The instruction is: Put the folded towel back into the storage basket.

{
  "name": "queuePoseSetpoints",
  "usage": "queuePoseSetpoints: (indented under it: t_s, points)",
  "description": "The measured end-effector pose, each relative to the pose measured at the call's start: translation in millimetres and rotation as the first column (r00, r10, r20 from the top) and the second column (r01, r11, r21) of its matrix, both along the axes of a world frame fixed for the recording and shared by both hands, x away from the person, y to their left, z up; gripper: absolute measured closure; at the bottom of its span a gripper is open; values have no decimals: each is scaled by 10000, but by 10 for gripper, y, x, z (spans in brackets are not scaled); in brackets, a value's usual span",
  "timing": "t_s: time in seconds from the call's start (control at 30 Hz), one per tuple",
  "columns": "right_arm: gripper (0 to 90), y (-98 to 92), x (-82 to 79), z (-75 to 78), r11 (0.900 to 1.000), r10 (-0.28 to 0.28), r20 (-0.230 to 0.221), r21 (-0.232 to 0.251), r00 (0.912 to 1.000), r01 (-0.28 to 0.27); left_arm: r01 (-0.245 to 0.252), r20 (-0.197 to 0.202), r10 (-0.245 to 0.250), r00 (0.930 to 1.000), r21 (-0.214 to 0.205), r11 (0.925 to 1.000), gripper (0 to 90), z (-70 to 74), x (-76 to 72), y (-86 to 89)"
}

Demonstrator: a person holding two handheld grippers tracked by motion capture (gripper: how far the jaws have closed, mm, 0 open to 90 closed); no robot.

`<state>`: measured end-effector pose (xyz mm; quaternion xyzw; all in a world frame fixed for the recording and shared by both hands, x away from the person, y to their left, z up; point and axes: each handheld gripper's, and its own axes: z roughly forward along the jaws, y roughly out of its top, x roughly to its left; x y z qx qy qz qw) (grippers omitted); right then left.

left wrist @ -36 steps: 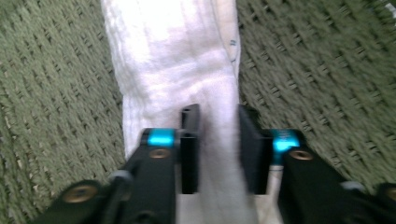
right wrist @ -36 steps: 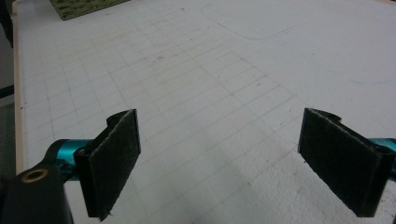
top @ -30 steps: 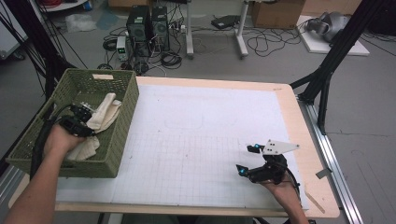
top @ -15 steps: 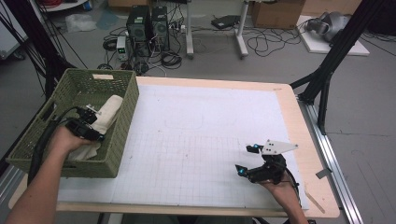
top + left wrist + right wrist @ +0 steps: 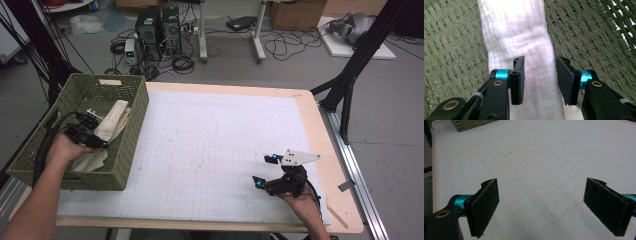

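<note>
Left gripper (image 5: 89, 129) sits inside the green basket (image 5: 131, 140) at the table's left edge, over the white cloth (image 5: 114, 122) that lies in the basket. Its jaws have just been opening; in the left gripper view the pads (image 5: 518, 80) stand partly apart with the cloth (image 5: 519, 32) beneath and between them, not pinched. Looks like the release step: cloth dropped in the basket, grip let go. Next move likely calls for lifting the left gripper straight up clear of the basket wall without snagging the fabric, jaws a bit wider first.

Right gripper (image 5: 266, 171) rests near the table's near right corner, well apart from the basket. In its own view the jaws are spread wide over the bare gridded mat (image 5: 529, 165), nothing between them.

Hard to make out: whether a pad is brushing the cloth, since the fabric runs right under both. The cloth's near end is covered by the left hand (image 5: 67, 150) in the high view and cut off at the frame bottom in the left gripper view. The basket's near inside wall is hidden.
</note>
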<state>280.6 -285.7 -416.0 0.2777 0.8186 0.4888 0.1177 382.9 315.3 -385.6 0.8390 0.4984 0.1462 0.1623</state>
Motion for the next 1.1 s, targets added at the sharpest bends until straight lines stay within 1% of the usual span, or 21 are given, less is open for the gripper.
queuePoseSetpoints:
  t_s: [0.07, 0.13, 0.23, 0.27, 0.37, 0.4, 0.47, 0.5, 0.57, 0.63, 0.7, 0.73, 0.77, 0.87, 0.9, 0.93, 0.97, 1.0, 1.03, 1.07, 1.1]
  points:
    - [124, -5, 4, -1, 10000, -9, -5, -19, 10000, 9, 145, 18, -146, 9999, 65, 9999, 589, 9, -11, -13]
    - [124, -6, 8, -1, 10000, 2, 13, 3, 10000, -2, 274, -129, -274, 9995, 44, 9996, 578, 6, -24, -28]
    - [124, -10, 13, -3, 10000, -15, 28, -5, 10000, 15, 571, -384, -555, 9977, 435, 9974, 555, 9, -43, -62]
    - [124, -11, 14, -3, 10000, -22, 26, -4, 10000, 22, 722, -398, -701, 9967, 555, 9958, 546, 22, -53, -74]
    - [124, -14, 10, -2, 10000, -23, 5, 6, 10000, 23, 1142, -108, -1137, 9935, 795, 9903, 535, 113, -94, -88]
    - [124, -16, 12, -3, 10000, -39, 10, -12, 10000, 39, 1332, -94, -1329, 9911, 982, 9862, 532, 154, -114, -85]
    - [124, -14, 14, -4, 10000, -32, 21, -14, 10000, 32, 1517, -90, -1517, 9884, 1209, 9810, 532, 203, -145, -67]
    - [124, -14, 12, -3, 10000, -37, 10, -20, 10000, 37, 1579, -206, -1566, 9875, 1307, 9788, 534, 217, -163, -41]
    - [124, -13, 10, -3, 10000, -35, 25, -22, 10000, 35, 1578, -330, -1547, 9874, 1404, 9774, 529, 221, -189, 4]
    - [124, -12, 9, -3, 10000, -20, 42, -44, 10000, 20, 1559, -553, -1494, 9872, 1424, 9775, 518, 187, -219, 55]
    - [124, -11, 9, -8, 10000, -16, -14, -52, 10000, 16, 1552, -870, -1447, 9856, 1293, 9794, 509, 138, -228, 79]
    - [124, -8, 14, -11, 10000, -35, -16, -39, 10000, 35, 1560, -932, -1442, 9852, 1353, 9785, 516, 108, -232, 80]
    - [124, -8, 18, -13, 10000, -34, -17, -52, 10000, 33, 1596, -1072, -1445, 9837, 1485, 9760, 560, 98, -225, 76]
    - [124, -7, 27, -17, 10000, -47, -1, -53, 10000, 47, 2093, -1288, -1932, 9727, 1264, 9696, 811, 76, -217, 34]
    - [124, -8, 25, -15, 10000, -56, -4, -36, 10000, 56, 2049, -1326, -1889, 9730, 1201, 9714, 859, 69, -203, 17]
    - [124, -11, 22, -13, 10000, -46, -18, -30, 10000, 46, 1944, -1148, -1814, 9767, 1150, 9742, 868, 65, -187, -10]
    - [124, -15, 19, -10, 10000, -94, -22, -3, 10000, 94, 1937, -1038, -1832, 9776, 1017, 9758, 870, 63, -178, -29]
    - [124, -19, 17, -7, 10000, -77, -26, 4, 10000, 77, 1951, -886, -1888, 9780, 688, 9784, 870, 59, -160, -61]
    - [124, -23, 14, -4, 10000, -86, 30, 7, 10000, 85, 1940, -840, -1894, 9783, 505, 9797, 870, 53, -149, -84]
    - [124, -25, 14, -3, 10000, -93, 85, -2, 9999, 93, 2002, -870, -1966, 9766, 342, 9792, 870, 39, -133, -115]
    - [124, -26, 9, -1, 10000, -96, 62, 18, 9999, 96, 2074, -887, -2035, 9750, 377, 9775, 870, 12, -120, -156]
